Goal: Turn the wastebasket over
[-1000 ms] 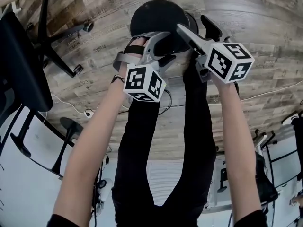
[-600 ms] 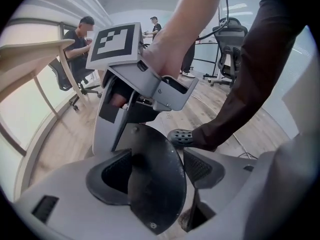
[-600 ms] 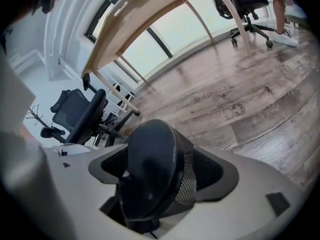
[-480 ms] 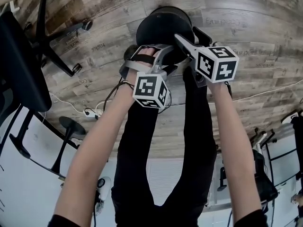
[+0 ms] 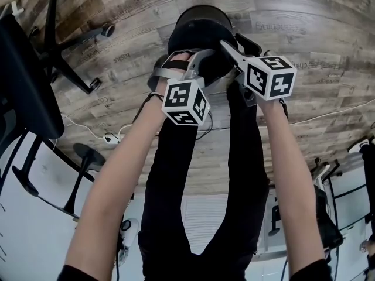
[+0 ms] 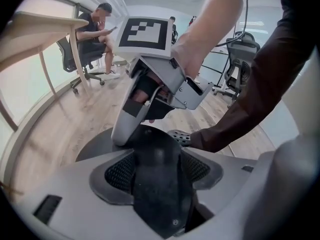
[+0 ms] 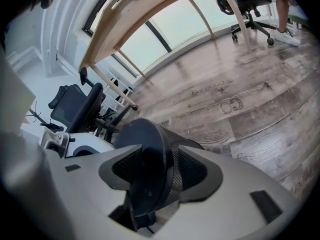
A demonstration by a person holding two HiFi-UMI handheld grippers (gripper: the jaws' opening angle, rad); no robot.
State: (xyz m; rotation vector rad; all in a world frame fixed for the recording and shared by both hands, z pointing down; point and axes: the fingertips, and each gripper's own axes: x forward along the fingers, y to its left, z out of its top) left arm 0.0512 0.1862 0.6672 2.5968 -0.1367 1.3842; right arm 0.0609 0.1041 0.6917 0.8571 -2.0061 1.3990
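On the wooden floor (image 5: 304, 16), the black mesh wastebasket (image 5: 202, 28) has its solid base edge pinched by both left tongs (image 6: 156, 171) and right tongs (image 7: 159, 171), whose jaws have just been closing.

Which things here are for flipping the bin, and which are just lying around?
For the job: wastebasket; left gripper and right gripper, whose jaws have just been closing onto its base.

Just lying about: office chair, floor cable, wooden desk.
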